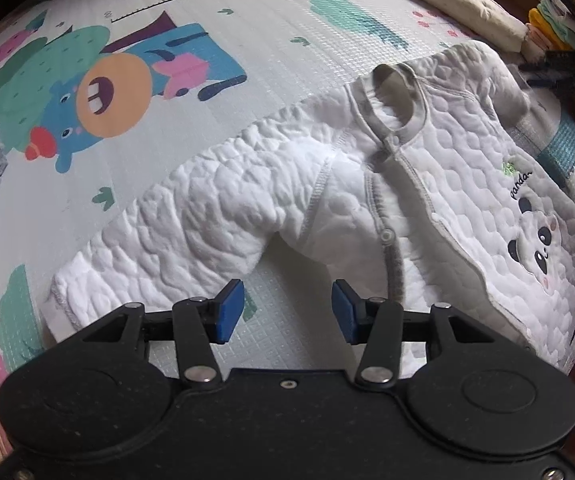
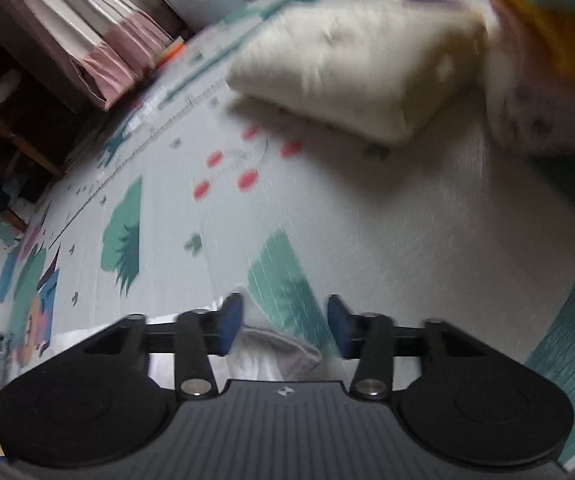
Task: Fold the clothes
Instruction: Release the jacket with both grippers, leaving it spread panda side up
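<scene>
Right wrist view badly motion-blurred; we can read shapes but little detail. At its upper right a yellow and pale mass is cut off by the frame, and we cannot tell what it is. A cream folded garment (image 2: 351,60) lies on the play mat (image 2: 215,216), soft-edged. Between the right gripper (image 2: 283,324) pads, a grey-edged bit of white fabric (image 2: 275,354) shows, partly hidden under the gripper body; jaws stand wide apart and we see nothing clamped.

Left wrist view is sharp. It shows what the other cannot: the white quilted baby jacket (image 1: 367,184) spread front-up on the mat (image 1: 247,40), one sleeve (image 1: 175,240) stretched toward the lower left, a panda patch (image 1: 535,240) near its hem. The far sleeve is partly out of view. Left gripper (image 1: 287,310) hovers just beside the sleeve's underarm, jaws wide open, holding nothing. A stack of folded clothes (image 1: 559,20) sits at the upper right edge, cropped.
</scene>
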